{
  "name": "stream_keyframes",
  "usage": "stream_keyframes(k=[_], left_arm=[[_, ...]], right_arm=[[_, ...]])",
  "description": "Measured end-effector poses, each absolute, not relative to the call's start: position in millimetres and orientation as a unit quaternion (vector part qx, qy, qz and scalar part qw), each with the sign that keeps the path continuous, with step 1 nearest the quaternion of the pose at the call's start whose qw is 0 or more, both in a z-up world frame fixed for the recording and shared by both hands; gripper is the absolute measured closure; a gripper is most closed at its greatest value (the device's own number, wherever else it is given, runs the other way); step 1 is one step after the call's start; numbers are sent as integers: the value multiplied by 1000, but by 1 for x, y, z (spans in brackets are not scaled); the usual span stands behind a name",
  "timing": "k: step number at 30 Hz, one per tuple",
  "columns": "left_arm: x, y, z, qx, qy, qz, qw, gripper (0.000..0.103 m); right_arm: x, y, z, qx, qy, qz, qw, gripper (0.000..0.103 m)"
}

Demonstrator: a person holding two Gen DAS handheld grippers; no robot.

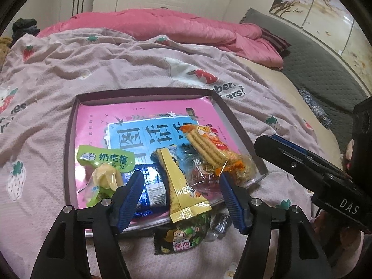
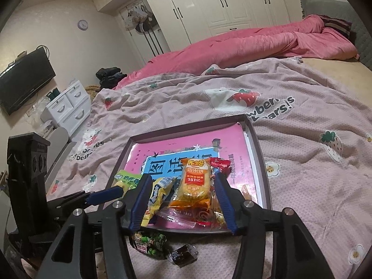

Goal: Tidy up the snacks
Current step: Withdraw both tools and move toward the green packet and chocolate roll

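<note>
A shallow box point(image 1: 72, 125) point(image 2: 255, 139) with a pink and blue printed floor lies on the bed. Several snacks are piled at its near end: a green pack point(image 1: 104, 160), a yellow pack point(image 1: 179, 186), an orange rice-cracker pack point(image 1: 207, 144) point(image 2: 195, 181), a blue pack point(image 1: 151, 181). A dark green-printed pack point(image 1: 183, 237) point(image 2: 148, 241) and a small dark candy point(image 2: 183, 253) lie on the blanket in front of the box. My left gripper point(image 1: 181, 179) is open above the yellow pack. My right gripper point(image 2: 181, 186) is open above the orange pack, holding nothing.
The box sits on a pink strawberry-print blanket point(image 1: 116, 65). A rolled pink quilt point(image 1: 162, 28) lies across the far side of the bed. A white drawer unit point(image 2: 69, 107) and a wall television point(image 2: 23, 79) stand to the left. The right gripper's body point(image 1: 313, 169) shows at the right of the left wrist view.
</note>
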State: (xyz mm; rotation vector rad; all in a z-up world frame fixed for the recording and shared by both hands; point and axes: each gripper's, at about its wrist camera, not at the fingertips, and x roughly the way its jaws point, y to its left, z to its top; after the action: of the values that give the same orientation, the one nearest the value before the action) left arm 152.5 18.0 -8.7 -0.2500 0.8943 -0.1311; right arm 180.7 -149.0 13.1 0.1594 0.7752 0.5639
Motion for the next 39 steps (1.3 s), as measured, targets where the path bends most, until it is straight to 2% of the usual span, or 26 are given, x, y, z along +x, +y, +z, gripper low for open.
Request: stream_keyframes(k=[21,33,39], left_arm=[[116,24,3,-91,436,-45,894,34],[95,45,-8,-106,457,-29,883,34],[92,40,-24,-119,478,-47,869,34]], right_arm=[[140,-153,11,29,379,274,884,47],[123,-147,2,-9,390,281,877,47],[119,-139,-22,-46,418,286,861,47]])
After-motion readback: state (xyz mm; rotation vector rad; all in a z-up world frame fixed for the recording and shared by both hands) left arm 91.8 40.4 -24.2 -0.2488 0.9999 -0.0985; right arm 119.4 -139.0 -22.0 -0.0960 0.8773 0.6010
